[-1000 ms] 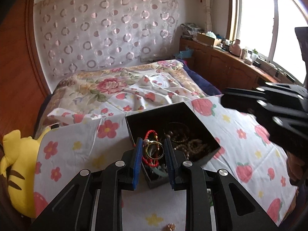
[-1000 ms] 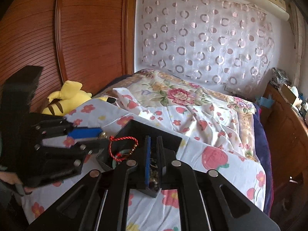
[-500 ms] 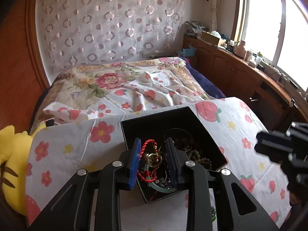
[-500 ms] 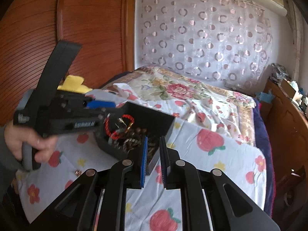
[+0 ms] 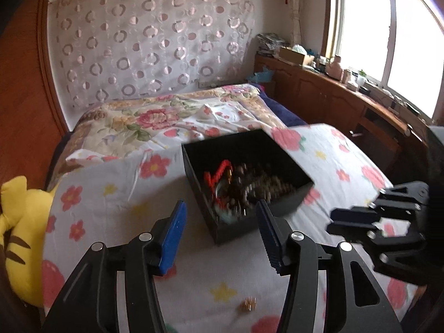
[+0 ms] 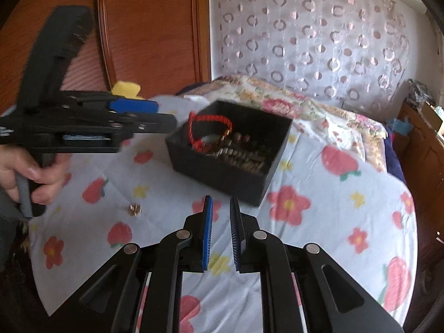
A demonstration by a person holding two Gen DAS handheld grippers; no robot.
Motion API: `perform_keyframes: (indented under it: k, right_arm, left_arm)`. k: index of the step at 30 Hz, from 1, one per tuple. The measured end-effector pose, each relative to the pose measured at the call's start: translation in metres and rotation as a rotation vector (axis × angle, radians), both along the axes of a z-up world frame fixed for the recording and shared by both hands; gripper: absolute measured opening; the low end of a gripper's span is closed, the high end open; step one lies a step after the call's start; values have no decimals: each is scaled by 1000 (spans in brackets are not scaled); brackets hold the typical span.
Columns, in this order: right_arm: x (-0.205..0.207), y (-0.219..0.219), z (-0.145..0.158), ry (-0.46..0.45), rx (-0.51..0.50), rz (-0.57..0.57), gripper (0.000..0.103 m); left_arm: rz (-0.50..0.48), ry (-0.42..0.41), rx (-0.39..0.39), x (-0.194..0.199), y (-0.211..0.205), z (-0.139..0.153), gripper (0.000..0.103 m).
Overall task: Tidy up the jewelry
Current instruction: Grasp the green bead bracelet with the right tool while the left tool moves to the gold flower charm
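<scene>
White cloth printed with red flowers, strawberries and yellow stars [image 5: 116, 194] covers the work surface at the foot of a bed with a floral quilt [image 5: 155, 122]; a wall hanging with a ring pattern [image 5: 149, 44] closes the background, and a wooden sideboard [image 5: 341, 102] runs under the window on the right. Square black open-topped box [image 5: 249, 149] sits on the cloth, holding a red braided cord bracelet [image 6: 206, 127] at its left side and a blurred heap of brown and pale beaded strands [image 6: 247, 158] beside it. Left gripper [image 5: 220, 211] is just in front of the box, its blue-padded jaws opening with nothing between them. Right gripper [image 6: 221, 208] is near the front edge of the box, jaws nearly together with only a narrow gap, gripping nothing. One small gold-coloured jewelry piece [image 6: 135, 210] lies loose on the cloth, apart from the box and to the left of the right gripper. Yellow striped plush toy [image 5: 19, 236] rests against the left edge of the cloth. A hand [image 6: 30, 172] grips the left gripper's handle.
</scene>
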State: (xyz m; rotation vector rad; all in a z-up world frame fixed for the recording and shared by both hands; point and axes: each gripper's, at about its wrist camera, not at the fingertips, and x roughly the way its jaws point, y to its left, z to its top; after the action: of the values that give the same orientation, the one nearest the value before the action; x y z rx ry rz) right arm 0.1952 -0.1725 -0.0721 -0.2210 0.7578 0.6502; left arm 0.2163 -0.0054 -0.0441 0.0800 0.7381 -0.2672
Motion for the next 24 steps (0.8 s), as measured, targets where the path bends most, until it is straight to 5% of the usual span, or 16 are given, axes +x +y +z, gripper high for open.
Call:
perform_keyframes:
  k: [14, 21, 24]
  right_arm:
    - [13, 27, -32, 120, -73, 12, 14]
    - [21, 29, -31, 159, -71, 30, 29]
    - [20, 32, -29, 159, -92, 35, 24]
  left_arm:
    - [-44, 61, 17, -55, 12, -43, 50]
    - [-60, 82, 9, -67, 12, -50, 50]
    - [-67, 90, 11, -70, 10, -53, 50]
